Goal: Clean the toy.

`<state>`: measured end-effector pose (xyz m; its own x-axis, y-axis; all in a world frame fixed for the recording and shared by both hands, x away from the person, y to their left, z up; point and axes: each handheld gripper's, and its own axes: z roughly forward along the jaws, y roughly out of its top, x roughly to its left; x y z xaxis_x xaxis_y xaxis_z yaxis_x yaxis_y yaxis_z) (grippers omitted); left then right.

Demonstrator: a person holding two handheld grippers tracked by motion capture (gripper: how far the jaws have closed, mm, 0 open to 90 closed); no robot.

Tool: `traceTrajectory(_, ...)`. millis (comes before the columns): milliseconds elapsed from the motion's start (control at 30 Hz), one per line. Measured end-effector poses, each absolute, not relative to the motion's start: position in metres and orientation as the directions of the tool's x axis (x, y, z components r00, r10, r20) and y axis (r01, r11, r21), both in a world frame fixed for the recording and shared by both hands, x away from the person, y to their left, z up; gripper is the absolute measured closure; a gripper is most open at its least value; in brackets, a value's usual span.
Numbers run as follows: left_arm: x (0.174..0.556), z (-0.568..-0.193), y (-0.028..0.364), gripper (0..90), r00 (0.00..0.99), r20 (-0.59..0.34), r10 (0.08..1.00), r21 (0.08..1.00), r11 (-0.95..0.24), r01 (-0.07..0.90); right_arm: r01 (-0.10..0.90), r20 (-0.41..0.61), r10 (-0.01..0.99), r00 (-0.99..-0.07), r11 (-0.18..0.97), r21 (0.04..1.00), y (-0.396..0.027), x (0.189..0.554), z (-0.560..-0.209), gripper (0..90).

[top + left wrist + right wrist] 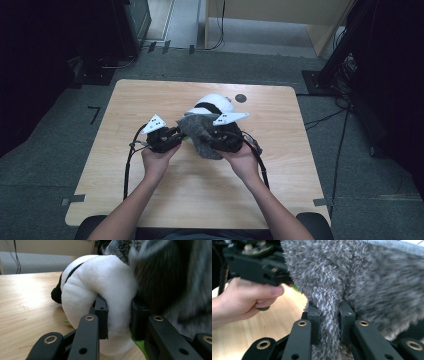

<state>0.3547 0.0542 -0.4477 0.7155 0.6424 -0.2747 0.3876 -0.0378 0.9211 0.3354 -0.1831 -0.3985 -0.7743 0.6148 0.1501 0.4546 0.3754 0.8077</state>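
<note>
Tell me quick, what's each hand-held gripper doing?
Left hand-held gripper: closed on the white plush toy.
Right hand-held gripper: closed on the grey fuzzy cloth.

You hold a white and black plush toy [100, 282] of soft, short pile and a grey fluffy cloth [372, 285] with a long, shaggy nap. The light wooden table [200, 200] looks smooth with a fine grain. Your black gripper jaws are matt plastic with brass-coloured rivets.

Grey fuzzy cloth [175, 277] blurred, cut off by frame edges, panda plush [212, 104] half hidden behind it
</note>
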Motion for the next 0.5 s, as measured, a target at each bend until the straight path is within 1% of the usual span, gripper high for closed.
traceTrajectory(133,0.354,-0.445,0.056,72.8,0.714,-0.264,0.649,0.924,-0.041,0.379,0.416,0.096,0.592,-0.8,0.431,0.801,-0.169,0.33,-0.407,77.6)
traceTrajectory(200,0.355,-0.444,0.058,72.8,0.709,-0.266,0.653,0.924,-0.036,0.38,0.403,0.081,0.589,-0.804,0.439,0.803,-0.167,0.331,-0.41,77.8)
traceTrajectory(333,0.356,-0.444,0.059,72.8,0.701,-0.272,0.659,0.924,-0.025,0.382,0.427,0.108,0.58,-0.807,0.448,0.785,-0.165,0.333,-0.421,78.1)
traceTrajectory(500,0.357,-0.442,0.065,72.8,0.696,-0.28,0.661,0.926,-0.006,0.378,0.431,0.108,0.565,-0.818,0.478,0.765,-0.162,0.336,-0.434,78.2)
